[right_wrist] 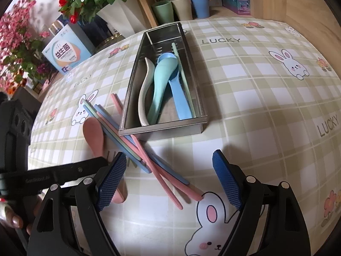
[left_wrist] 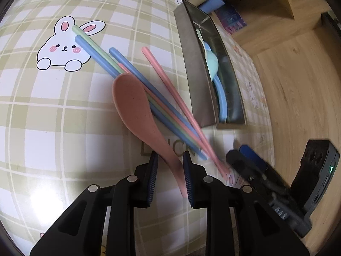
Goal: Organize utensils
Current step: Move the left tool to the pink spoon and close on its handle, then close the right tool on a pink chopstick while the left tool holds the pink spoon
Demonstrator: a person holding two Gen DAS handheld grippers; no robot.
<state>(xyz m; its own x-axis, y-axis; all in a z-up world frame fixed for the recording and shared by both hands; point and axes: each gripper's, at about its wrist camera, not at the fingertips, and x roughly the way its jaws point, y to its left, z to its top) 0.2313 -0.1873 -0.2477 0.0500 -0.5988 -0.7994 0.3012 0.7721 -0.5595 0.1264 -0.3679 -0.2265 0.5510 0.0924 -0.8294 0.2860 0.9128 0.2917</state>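
Plastic, light and stiff, a bit slick, so I'd pinch low on the stem: the pink spoon [left_wrist: 136, 111] lies on the tabletop [left_wrist: 53, 128], bowl at eleven o'clock, against the chopsticks [left_wrist: 149, 89], metal tray [right_wrist: 162, 128] at two. Left gripper [left_wrist: 170, 175] jaws straddle its handle, not yet clamped; right gripper [right_wrist: 168, 181] gapes wide, holding nothing.

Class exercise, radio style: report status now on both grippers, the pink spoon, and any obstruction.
Left gripper astride pink spoon handle, closure unclear. Right gripper open, empty. Chopsticks piled beside spoon. Metal tray holds three spoons.
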